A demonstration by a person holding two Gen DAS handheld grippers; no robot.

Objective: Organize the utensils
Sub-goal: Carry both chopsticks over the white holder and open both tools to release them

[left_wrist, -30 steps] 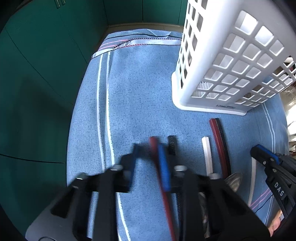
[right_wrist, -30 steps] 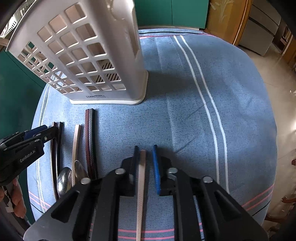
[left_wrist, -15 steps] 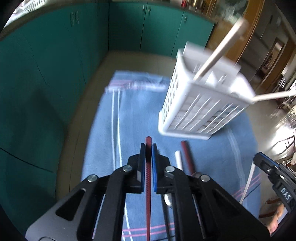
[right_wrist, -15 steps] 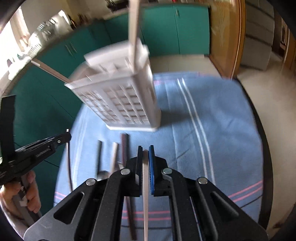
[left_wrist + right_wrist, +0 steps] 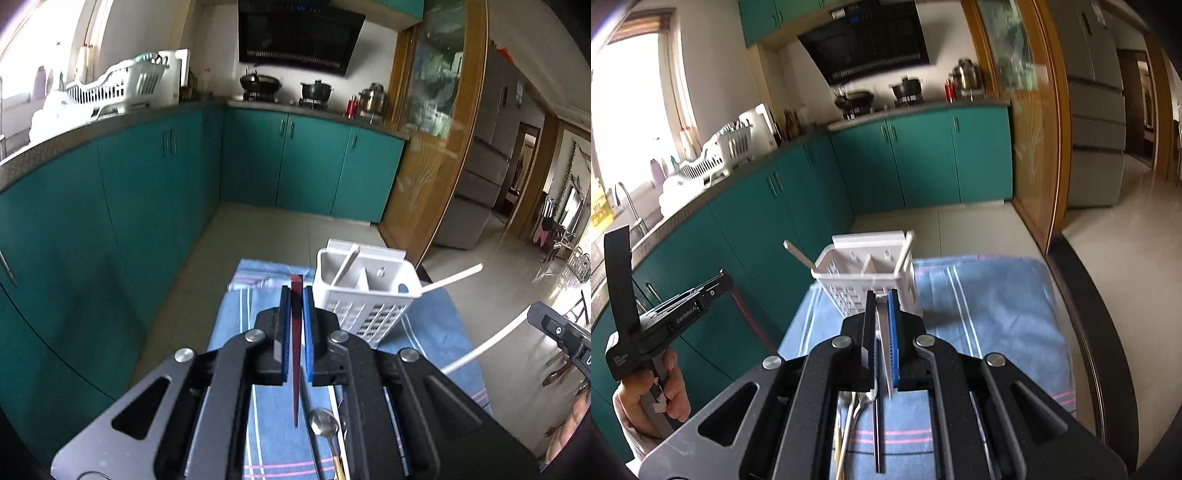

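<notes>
Left tongs (image 5: 296, 328) clamp a red chopstick (image 5: 295, 354) short of the white basket (image 5: 364, 291); right tongs (image 5: 882, 332) pinch a white chopstick (image 5: 883, 343). Only the left view shows a spoon (image 5: 323, 424).

Cabinets: we see teal cabinets (image 5: 155, 206) running along the wall under a grey countertop (image 5: 110, 123).
Hood: a black range hood (image 5: 299, 35) hangs above a wok (image 5: 260, 82) and pot (image 5: 316, 90).
Rack: a white dish rack (image 5: 118, 83) sits on the counter.
Door: a wooden-framed glass door (image 5: 439, 122) stands right.
</notes>
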